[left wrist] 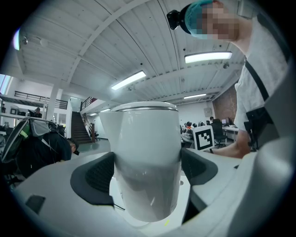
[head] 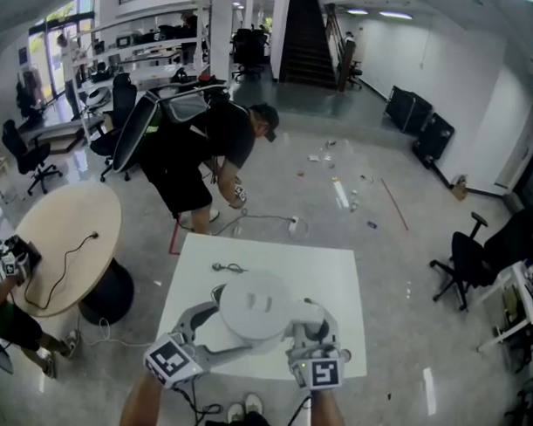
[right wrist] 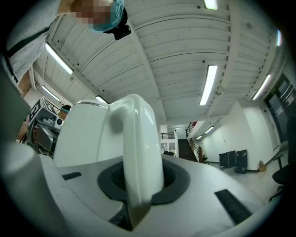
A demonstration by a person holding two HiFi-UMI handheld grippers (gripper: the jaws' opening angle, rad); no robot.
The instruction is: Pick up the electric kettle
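well, from the head view the white electric kettle (head: 255,306) sits over the near half of the white table (head: 330,275), with a gripper on each side of it, but that view does not show how the jaws stand. the left gripper view does: the left gripper (left wrist: 145,172) has the kettle's round body between its jaws, and the dark pads (left wrist: 99,173) press against both sides of it. it also catches the marker cube (left wrist: 203,138) of the other gripper beyond the kettle. the right gripper view shows the part the left one hides: the kettle's handle (right wrist: 138,152), standing upright between the jaws of the right gripper (right wrist: 141,178), which are clamped on it. whether the kettle's base touches the table, no view settles. only the head view shows the loose cable (head: 226,268) lying on the far part of the table, the person in black (head: 203,149) bent over beyond it, and the round table (head: 62,241) to the left.
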